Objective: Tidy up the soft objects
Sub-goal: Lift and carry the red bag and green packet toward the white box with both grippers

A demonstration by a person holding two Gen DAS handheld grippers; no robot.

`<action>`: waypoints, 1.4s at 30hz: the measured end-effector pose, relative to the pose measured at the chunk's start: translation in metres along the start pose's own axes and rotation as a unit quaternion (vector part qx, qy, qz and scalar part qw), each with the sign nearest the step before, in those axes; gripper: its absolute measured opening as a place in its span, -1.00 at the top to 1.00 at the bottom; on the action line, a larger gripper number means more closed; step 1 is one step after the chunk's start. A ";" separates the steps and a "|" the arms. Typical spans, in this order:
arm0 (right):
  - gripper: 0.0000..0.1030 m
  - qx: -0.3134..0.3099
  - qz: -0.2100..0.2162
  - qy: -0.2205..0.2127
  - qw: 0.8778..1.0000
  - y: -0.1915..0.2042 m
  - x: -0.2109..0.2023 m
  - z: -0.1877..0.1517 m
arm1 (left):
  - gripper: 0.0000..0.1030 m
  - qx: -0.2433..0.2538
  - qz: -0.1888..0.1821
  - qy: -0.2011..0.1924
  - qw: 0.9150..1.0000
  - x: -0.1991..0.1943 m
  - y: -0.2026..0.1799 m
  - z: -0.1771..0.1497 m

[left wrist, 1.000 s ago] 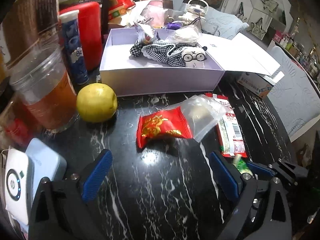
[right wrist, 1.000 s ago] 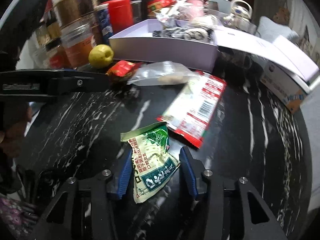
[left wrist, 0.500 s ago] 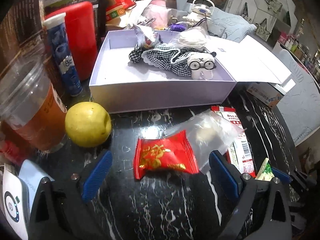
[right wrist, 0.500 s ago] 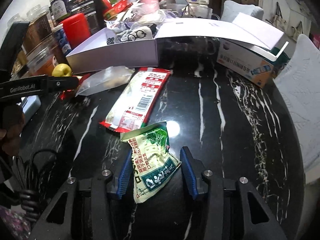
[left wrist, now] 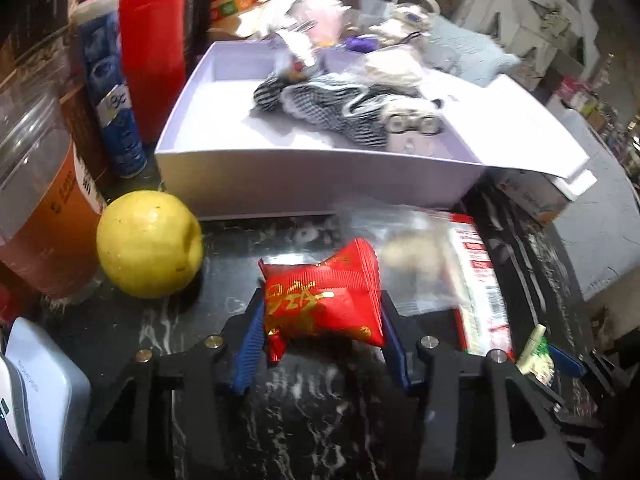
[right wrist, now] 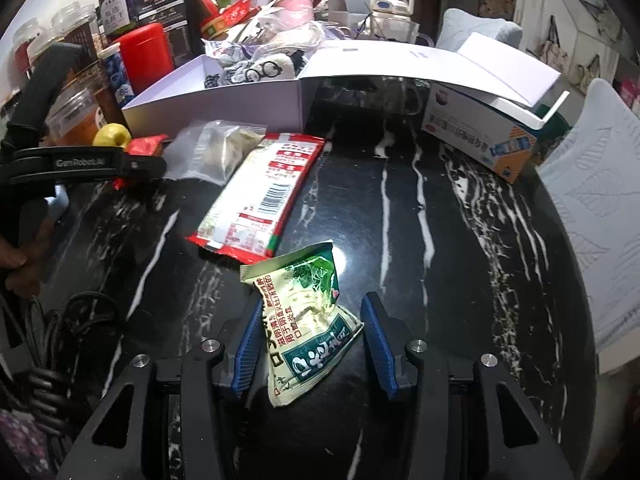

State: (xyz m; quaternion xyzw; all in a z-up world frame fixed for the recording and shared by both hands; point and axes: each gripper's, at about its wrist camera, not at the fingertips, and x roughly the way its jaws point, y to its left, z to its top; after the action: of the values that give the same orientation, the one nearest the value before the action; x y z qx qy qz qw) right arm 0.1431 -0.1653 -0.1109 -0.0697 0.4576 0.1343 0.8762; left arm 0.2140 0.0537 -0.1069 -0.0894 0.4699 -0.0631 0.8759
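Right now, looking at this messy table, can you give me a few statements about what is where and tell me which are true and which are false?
1. The left tool has a red packet between its blue pads. True.
2. The right tool grips a yellow fruit. False: it holds a green and cream packet; the fruit sits on the table beside the white box.
3. The white box is empty. False: checked cloth and a small toy with glasses lie in it.
4. A long red and white packet lies flat on the black marble table. True.
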 end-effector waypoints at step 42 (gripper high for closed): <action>0.03 0.017 -0.023 -0.017 0.999 0.004 -0.050 -0.067 | 0.00 0.080 -0.015 0.017 0.997 -0.070 -0.050 -0.113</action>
State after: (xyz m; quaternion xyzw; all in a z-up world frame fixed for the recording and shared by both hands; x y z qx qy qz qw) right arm 0.0616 -0.1863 -0.1082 -0.0634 0.4430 0.1075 0.8878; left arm 0.0796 0.0073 -0.1006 -0.0246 0.4770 -0.1148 0.8710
